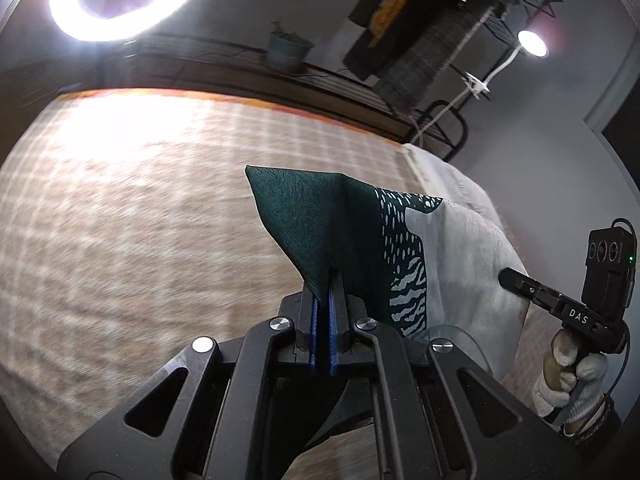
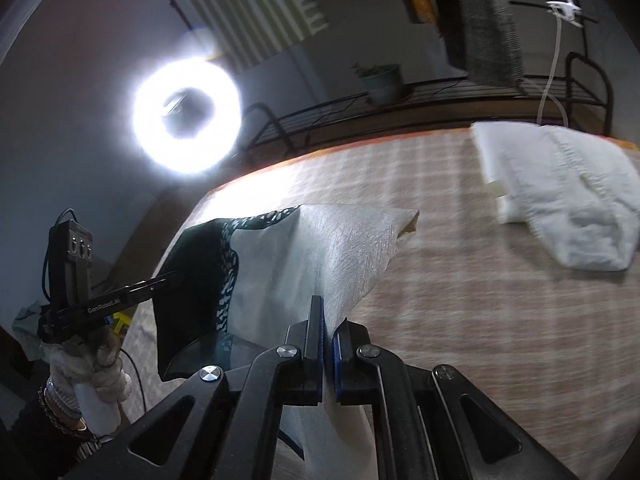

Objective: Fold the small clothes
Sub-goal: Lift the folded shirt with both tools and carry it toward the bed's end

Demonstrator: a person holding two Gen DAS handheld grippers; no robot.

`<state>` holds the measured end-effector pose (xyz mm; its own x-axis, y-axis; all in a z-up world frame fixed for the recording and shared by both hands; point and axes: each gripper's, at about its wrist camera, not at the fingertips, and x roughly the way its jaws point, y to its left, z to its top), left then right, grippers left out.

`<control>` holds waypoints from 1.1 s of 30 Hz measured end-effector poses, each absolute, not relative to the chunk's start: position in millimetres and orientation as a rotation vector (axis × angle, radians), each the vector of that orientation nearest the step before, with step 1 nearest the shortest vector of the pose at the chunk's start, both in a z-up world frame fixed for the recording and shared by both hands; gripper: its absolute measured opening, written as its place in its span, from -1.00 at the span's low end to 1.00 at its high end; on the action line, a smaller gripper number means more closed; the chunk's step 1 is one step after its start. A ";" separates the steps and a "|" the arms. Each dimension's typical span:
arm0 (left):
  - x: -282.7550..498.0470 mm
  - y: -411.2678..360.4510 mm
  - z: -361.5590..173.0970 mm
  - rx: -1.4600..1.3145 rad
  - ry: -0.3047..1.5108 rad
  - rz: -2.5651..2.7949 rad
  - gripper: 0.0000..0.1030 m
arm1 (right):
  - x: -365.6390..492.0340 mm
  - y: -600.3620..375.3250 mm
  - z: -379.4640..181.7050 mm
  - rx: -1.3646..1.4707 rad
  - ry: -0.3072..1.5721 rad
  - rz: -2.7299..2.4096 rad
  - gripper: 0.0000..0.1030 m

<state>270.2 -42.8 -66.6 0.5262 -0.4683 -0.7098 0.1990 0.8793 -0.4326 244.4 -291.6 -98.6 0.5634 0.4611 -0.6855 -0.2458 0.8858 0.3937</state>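
A small cloth (image 1: 360, 236), dark green at one end and pale grey at the other with a speckled band between, hangs stretched in the air above the checked bed cover (image 1: 140, 208). My left gripper (image 1: 326, 276) is shut on its green corner. My right gripper (image 2: 329, 316) is shut on its pale grey corner (image 2: 320, 248). Each gripper shows in the other's view, the right one (image 1: 506, 276) at the right edge and the left one (image 2: 176, 276) at the left, both pinching the cloth's top edge.
A folded white garment (image 2: 560, 192) lies on the bed cover (image 2: 480, 300) at the far right. A bright ring light (image 2: 188, 116) stands beyond the bed's far edge. A black metal rack (image 2: 440, 100) with a potted plant (image 2: 382, 80) and hanging clothes runs behind the bed.
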 end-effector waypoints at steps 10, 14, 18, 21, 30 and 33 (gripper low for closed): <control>328.4 -164.1 -50.2 -0.257 0.922 -0.543 -0.97 | 256.7 -382.6 -62.8 0.180 0.834 0.289 -0.99; 360.3 -218.5 -44.8 -0.224 0.907 -0.582 -0.97 | 276.2 -426.6 -50.7 0.155 0.813 0.223 -0.99; 396.5 -262.8 -42.9 -0.205 0.894 -0.607 -0.97 | 300.3 -470.1 -43.7 0.138 0.795 0.163 -0.99; 419.7 -293.3 -41.7 -0.189 0.881 -0.616 -0.97 | 322.0 -501.5 -41.7 0.129 0.785 0.119 -0.99; 475.3 -359.2 -60.6 -0.135 0.870 -0.599 -0.97 | 385.8 -563.7 -60.6 0.102 0.779 0.022 -0.99; 487.6 -367.1 -71.5 -0.115 0.873 -0.571 -0.97 | 405.9 -573.4 -72.7 0.100 0.788 0.011 -0.99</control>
<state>487.6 -367.1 -71.5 0.5042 -0.5180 -0.6909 0.4263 0.8451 -0.3225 405.9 -573.4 -72.7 0.7056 0.0476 -0.7070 0.0271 0.9952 0.0941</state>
